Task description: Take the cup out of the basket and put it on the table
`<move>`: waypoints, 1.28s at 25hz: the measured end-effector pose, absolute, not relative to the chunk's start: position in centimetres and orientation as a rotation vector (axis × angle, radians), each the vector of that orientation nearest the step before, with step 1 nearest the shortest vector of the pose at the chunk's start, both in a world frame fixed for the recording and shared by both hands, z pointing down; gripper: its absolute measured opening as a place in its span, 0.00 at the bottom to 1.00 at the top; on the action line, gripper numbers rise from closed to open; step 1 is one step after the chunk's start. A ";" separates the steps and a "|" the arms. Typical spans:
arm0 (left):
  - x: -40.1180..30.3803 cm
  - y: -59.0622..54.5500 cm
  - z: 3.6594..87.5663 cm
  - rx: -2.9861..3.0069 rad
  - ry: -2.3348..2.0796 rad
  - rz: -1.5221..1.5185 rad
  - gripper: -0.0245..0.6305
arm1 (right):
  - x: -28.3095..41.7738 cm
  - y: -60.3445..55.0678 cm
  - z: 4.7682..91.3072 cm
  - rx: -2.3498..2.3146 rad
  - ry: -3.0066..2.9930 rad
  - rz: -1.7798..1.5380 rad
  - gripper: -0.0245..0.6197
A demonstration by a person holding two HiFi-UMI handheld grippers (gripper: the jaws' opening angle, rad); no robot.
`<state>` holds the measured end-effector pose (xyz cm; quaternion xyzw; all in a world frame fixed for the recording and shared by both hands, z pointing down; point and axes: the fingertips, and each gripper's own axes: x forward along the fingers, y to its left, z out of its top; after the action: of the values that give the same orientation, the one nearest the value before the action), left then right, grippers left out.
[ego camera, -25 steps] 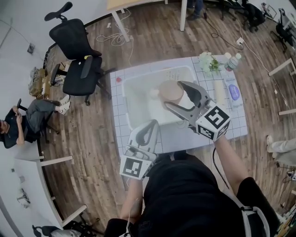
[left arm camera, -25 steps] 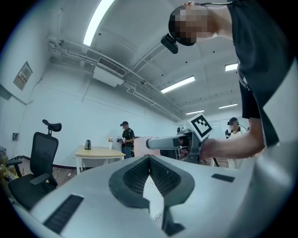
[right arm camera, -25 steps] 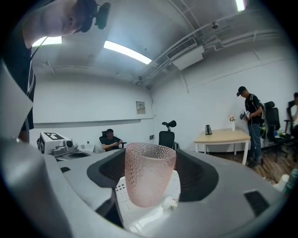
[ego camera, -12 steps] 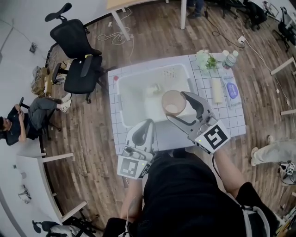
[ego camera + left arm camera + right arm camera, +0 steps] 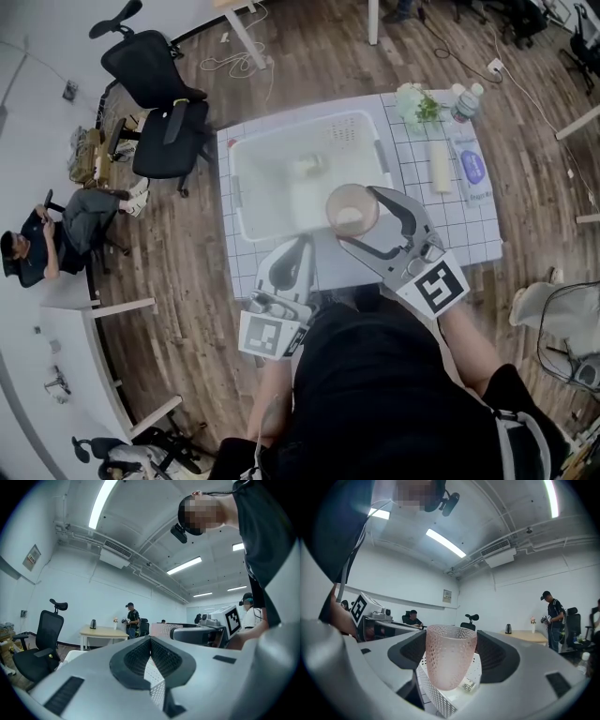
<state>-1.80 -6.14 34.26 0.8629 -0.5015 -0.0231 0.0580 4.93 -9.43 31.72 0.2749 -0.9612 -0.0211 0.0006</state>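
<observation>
Head view: my right gripper (image 5: 360, 217) is clamped on the cup (image 5: 350, 212), one jaw on each side. The pink cup is upright and held up over the near right corner of the white basket (image 5: 236, 192), not on the table (image 5: 469, 239). The left gripper (image 5: 301, 246) sits near the table's front edge, just beside the basket's near wall, with its jaws together and nothing in them. Flowers (image 5: 418, 103) and a bottle (image 5: 466, 103) stand at the far right corner of the table. An office chair (image 5: 155, 98) stands on the floor to the left.

Left gripper view: the left gripper's (image 5: 150, 644) pads meet, with nothing between them. It points level across the room.

Right gripper view: the cup (image 5: 450, 651) is pink, dimpled and see-through. It stands upright with both pads pressing its sides. The basket's perforated wall (image 5: 436, 698) shows below and behind it.
</observation>
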 end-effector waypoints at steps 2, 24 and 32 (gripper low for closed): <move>-2.0 -5.7 34.3 2.624 -1.508 -0.074 0.05 | 4.8 -8.6 31.6 0.873 -3.018 -0.092 0.58; -6.3 6.0 34.0 2.752 -1.263 -0.117 0.05 | 0.8 2.5 33.4 1.125 -2.841 -0.146 0.58; -7.0 9.4 34.1 2.732 -1.272 -0.140 0.05 | 1.9 5.5 36.0 1.148 -2.745 -0.179 0.58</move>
<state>-6.99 9.44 34.12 0.9038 -0.4209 -0.0462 0.0625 1.87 5.50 36.03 0.3838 -0.9179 -0.0599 0.0806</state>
